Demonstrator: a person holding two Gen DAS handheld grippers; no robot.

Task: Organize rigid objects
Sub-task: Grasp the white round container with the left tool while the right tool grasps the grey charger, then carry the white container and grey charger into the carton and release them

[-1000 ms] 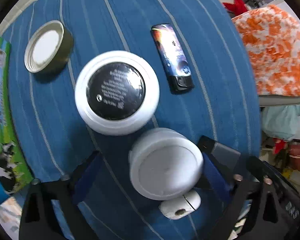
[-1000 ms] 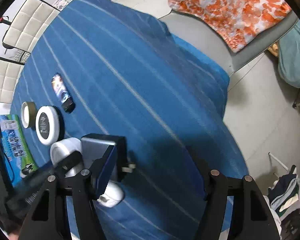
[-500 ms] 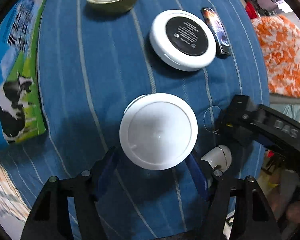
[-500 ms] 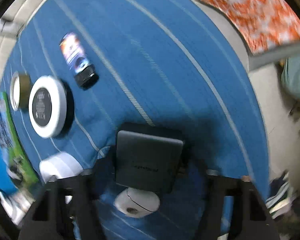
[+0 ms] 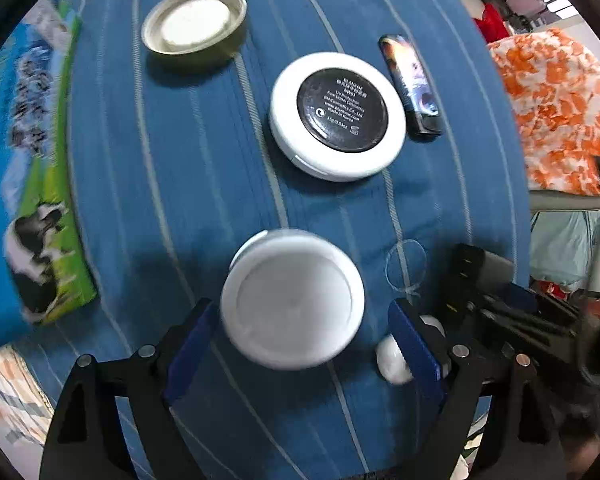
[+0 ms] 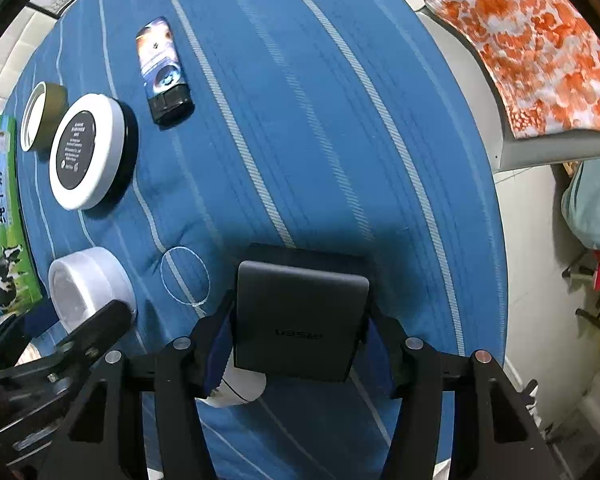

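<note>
Two hand-held grippers, side by side over the table. Left hand-held gripper spread apart and straddling the white jar: left pad at or against the rim, right pad clear of it with blue cloth showing in the gap. Dead ahead, centred between the fingers, round, so no long axis to line up with. Probably only a squeeze needed to take it.

Right hand-held gripper clamped on the black box, a pad against each side, broad face up toward the camera, longer side seemingly running across the jaws. Small white round thing partly hidden under the box's near left corner.

Farther out, up and to the left of both: white compact with its black label, slim printed lighter just beside it, long axis pointing away, then the tin lid and the milk carton along the table's left edge. Loop of thread between jar and box.

Left arm nearer that row; right arm with open cloth ahead for setting the box down, as a guess.
</note>
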